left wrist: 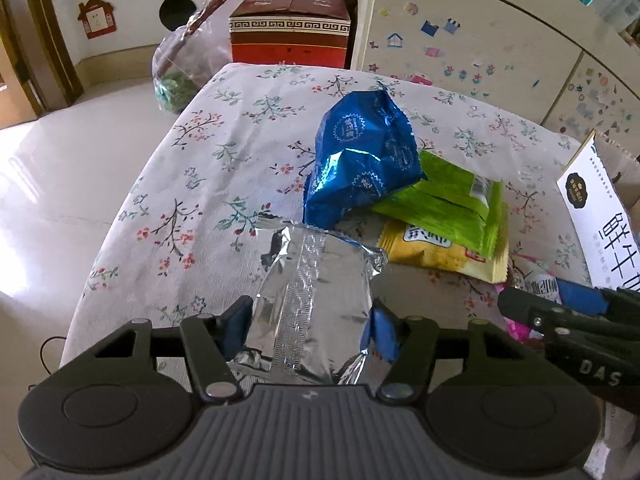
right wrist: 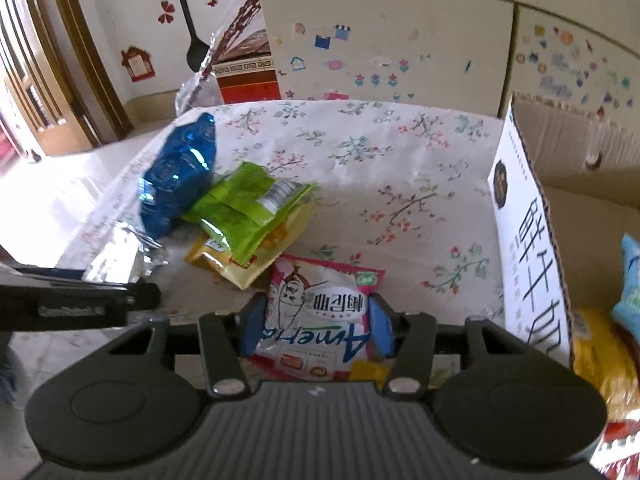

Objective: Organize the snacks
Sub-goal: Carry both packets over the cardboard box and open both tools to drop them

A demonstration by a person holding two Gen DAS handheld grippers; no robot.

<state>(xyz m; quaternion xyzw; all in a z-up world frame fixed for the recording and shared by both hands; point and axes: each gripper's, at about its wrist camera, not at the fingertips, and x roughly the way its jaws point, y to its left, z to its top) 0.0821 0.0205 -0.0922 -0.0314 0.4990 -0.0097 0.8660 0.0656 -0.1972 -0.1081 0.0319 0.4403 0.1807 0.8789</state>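
My left gripper (left wrist: pixel 308 326) is shut on a silver foil snack bag (left wrist: pixel 316 280), its blue pads pressing both sides. Beyond it a blue foil bag (left wrist: pixel 360 160) leans on a green packet (left wrist: pixel 452 204) that lies over a yellow packet (left wrist: pixel 436 250). My right gripper (right wrist: pixel 316 322) is shut on a pink and white snack packet (right wrist: pixel 320 312). In the right wrist view the blue bag (right wrist: pixel 176 176), green packet (right wrist: pixel 244 208), yellow packet (right wrist: pixel 240 264) and silver bag (right wrist: pixel 120 256) lie to the left. The right gripper also shows at the lower right of the left wrist view (left wrist: pixel 560 312).
A floral tablecloth (right wrist: pixel 380 152) covers the table. A cardboard box (right wrist: pixel 568 168) with a white printed flap (right wrist: pixel 528 240) stands at the right, holding a yellow bag (right wrist: pixel 600 352) and a light blue bag (right wrist: pixel 632 280). A red box (left wrist: pixel 290 24) and a cabinet (left wrist: pixel 460 28) stand behind.
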